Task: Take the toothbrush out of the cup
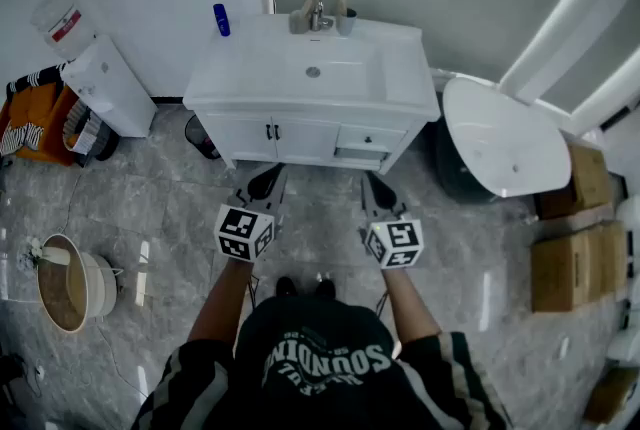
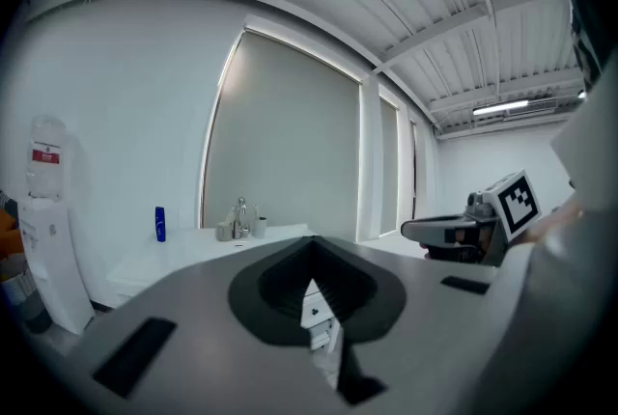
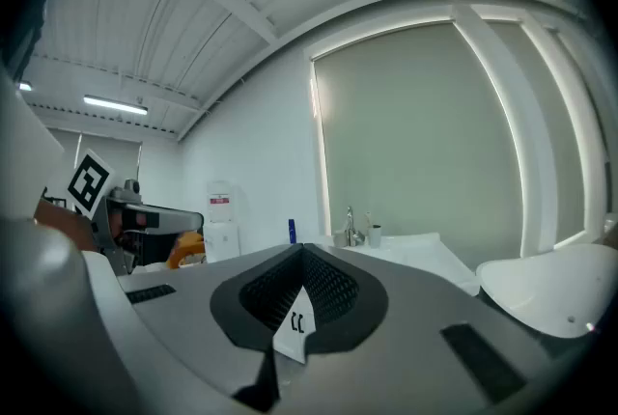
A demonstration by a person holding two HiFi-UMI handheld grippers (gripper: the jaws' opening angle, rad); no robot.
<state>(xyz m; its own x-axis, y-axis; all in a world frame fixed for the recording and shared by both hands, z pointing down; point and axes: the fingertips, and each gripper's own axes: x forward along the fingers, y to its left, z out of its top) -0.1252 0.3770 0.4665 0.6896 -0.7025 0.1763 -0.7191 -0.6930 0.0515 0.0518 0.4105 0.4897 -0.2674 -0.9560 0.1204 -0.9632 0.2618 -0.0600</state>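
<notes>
The grey cup (image 1: 346, 22) stands at the back of the white vanity (image 1: 240, 68), right of the faucet (image 1: 317, 11), with the toothbrush (image 1: 341, 4) upright in it. Both grippers hover above the floor in front of the vanity, far short of the cup. My left gripper (image 1: 267, 182) and my right gripper (image 1: 377, 188) point toward the cabinet, jaws together, nothing between them. The cup (image 2: 259, 226) looks small and distant in the left gripper view, beyond the shut jaws (image 2: 311, 245). It shows as cup (image 3: 374, 235) past the shut right gripper (image 3: 302, 250).
A blue bottle (image 1: 221, 19) stands at the vanity's back left. A water dispenser (image 1: 100, 68) is against the left wall, a dark bin (image 1: 201, 135) beside the cabinet. A white round basin-like fixture (image 1: 505, 146) and cardboard boxes (image 1: 570, 263) are on the right, a round basket (image 1: 62, 283) at lower left.
</notes>
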